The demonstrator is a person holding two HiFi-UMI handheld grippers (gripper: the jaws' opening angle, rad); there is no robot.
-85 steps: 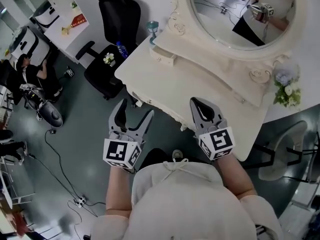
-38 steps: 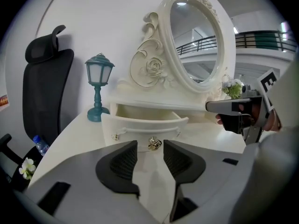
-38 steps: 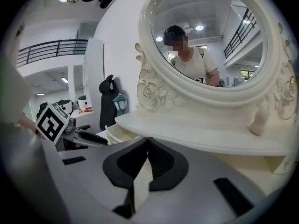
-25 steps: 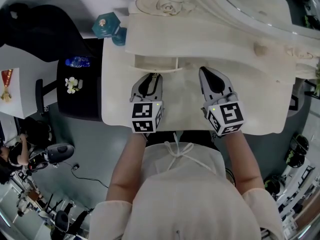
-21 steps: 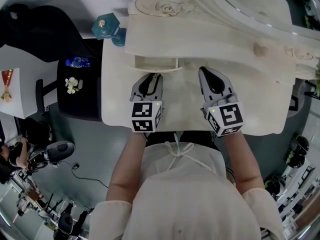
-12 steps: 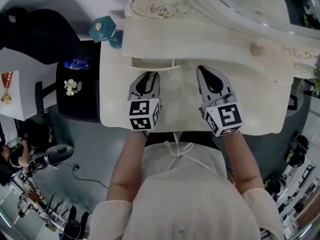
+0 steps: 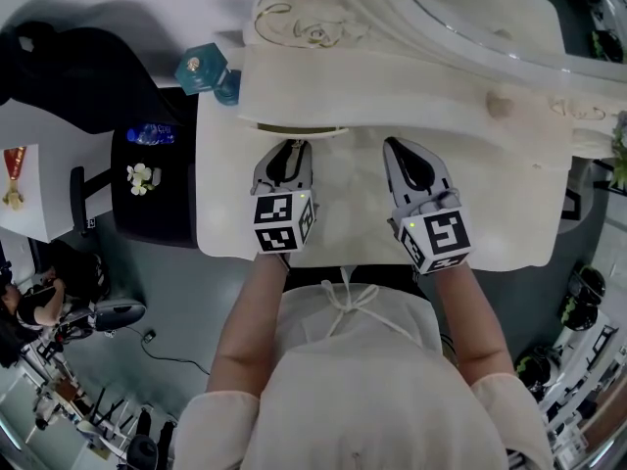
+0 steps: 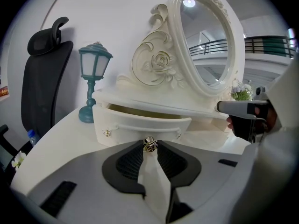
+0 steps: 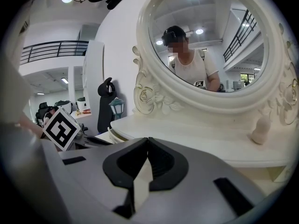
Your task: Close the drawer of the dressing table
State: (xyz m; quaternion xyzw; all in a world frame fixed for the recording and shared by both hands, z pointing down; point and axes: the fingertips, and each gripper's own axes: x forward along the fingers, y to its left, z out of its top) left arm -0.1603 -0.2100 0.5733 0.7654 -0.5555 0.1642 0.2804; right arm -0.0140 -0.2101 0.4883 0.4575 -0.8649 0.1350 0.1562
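One claw matters for the closing – the left claw. Its jaws are drawn nearly together on the small gold knob at the middle of the drawer front, pinching it right at the tips. The drawer stands a little way out from under the raised tier of the dressing table, on its left half, directly ahead of that claw. Its front runs crosswise to the claw's line, so its sliding axis carries straight on along the jaws, toward the mirror. A plain push forward looks like all that is needed, kept square so the drawer doesn't skew. The right claw is closed on nothing, tips meeting over bare worktop. It sits well to the right of the drawer – farther from the knob and, I'd judge, not needed.
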